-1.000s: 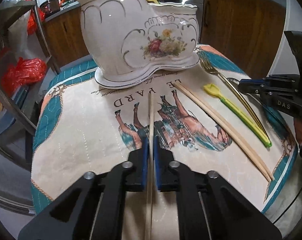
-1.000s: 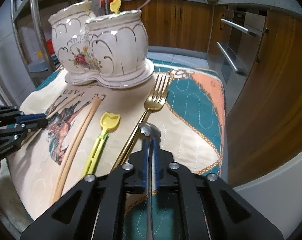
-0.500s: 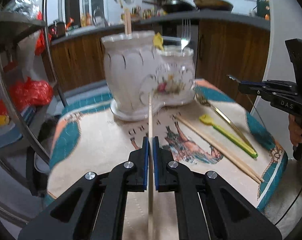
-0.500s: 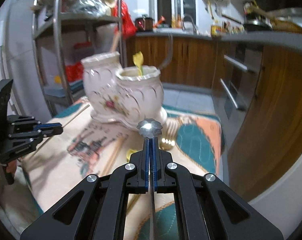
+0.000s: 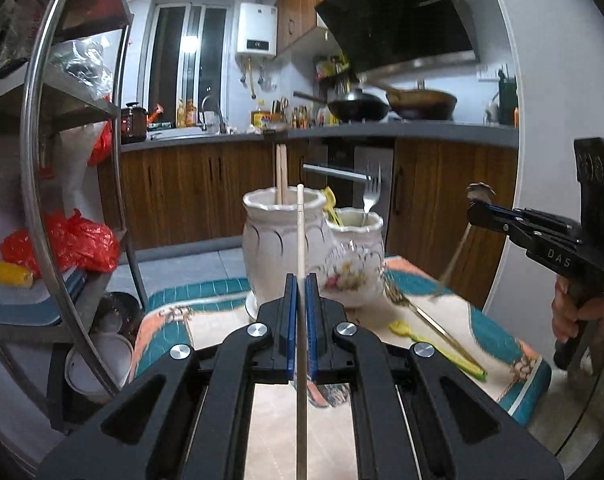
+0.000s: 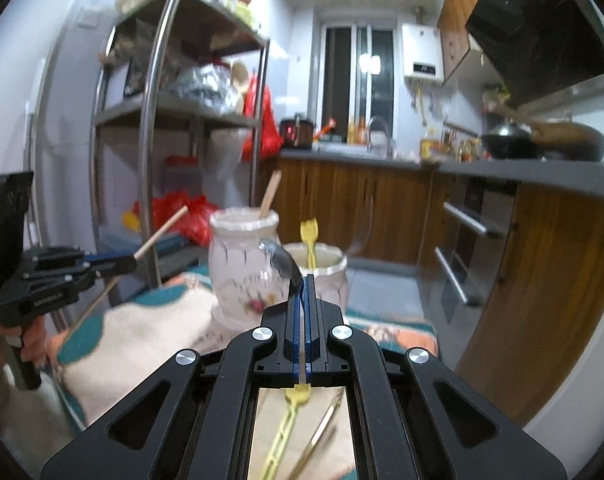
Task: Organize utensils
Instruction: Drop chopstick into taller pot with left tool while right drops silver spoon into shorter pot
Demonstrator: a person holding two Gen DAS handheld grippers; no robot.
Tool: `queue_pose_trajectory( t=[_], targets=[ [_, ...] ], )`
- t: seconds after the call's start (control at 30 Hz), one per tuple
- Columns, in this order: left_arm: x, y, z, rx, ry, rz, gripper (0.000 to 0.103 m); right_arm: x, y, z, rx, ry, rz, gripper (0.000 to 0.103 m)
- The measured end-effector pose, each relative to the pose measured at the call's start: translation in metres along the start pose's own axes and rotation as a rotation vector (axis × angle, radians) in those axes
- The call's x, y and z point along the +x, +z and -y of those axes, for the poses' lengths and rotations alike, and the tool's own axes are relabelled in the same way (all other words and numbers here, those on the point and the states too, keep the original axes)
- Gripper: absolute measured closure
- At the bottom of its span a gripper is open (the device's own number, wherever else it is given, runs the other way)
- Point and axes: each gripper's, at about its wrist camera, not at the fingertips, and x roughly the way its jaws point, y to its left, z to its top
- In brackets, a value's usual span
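Observation:
My left gripper [image 5: 301,280] is shut on a wooden chopstick [image 5: 300,236], lifted upright above the table in front of the white flowered ceramic holder [image 5: 280,248]. The holder's tall pot holds chopsticks [image 5: 281,174]; its lower pot [image 5: 358,256] holds a yellow utensil and a silver fork [image 5: 372,192]. My right gripper [image 6: 303,284] is shut on a silver metal utensil [image 6: 280,260], raised near the holder [image 6: 242,264]; it shows in the left wrist view [image 5: 472,210] too. A gold fork [image 5: 422,314] and a yellow-green utensil [image 5: 434,346] lie on the cloth.
The table is covered by a printed cloth with teal border [image 5: 494,336]. A metal shelf rack [image 5: 62,184] with red bags stands left. Wooden kitchen cabinets [image 5: 190,196] and an oven lie behind. A white wall edge [image 5: 542,120] is at the right.
Both grippers have risen well above the table with their utensils, tilting the views up from the cloth toward the kitchen. The chopstick and metal utensil are now held higher, near the holder's rim level.

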Motion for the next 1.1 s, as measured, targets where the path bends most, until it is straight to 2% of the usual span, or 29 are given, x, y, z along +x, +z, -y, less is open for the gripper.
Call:
queue_pose_trajectory(
  t=[0.2,0.37,0.63,0.77,0.9,1.0,1.1],
  targets=[
    [0.003,0.021,-0.017,-0.047,-0.021,0.054,0.099,0.001,0.029,0.001,0.025,-0.022,0.116,0.101],
    [0.015,0.056,-0.028,-0.069,-0.043,0.126,0.099,0.015,0.053,0.008,0.06,0.0,0.153,0.101],
    [0.059,0.115,-0.042,-0.157,-0.104,0.226,0.099,0.05,0.082,0.028,0.166,0.036,0.213,0.101],
    [0.085,0.126,-0.043,-0.19,-0.115,0.265,0.099,0.067,0.086,0.036,0.212,0.066,0.219,0.101],
    [0.114,0.126,-0.04,-0.194,-0.093,0.256,0.099,0.082,0.081,0.044,0.24,0.093,0.214,0.101],
    [0.132,0.122,-0.038,-0.186,-0.075,0.253,0.099,0.094,0.073,0.052,0.277,0.109,0.175,0.101],
    [0.146,0.113,-0.041,-0.188,-0.063,0.216,0.099,0.107,0.064,0.059,0.319,0.134,0.119,0.101]
  ],
)
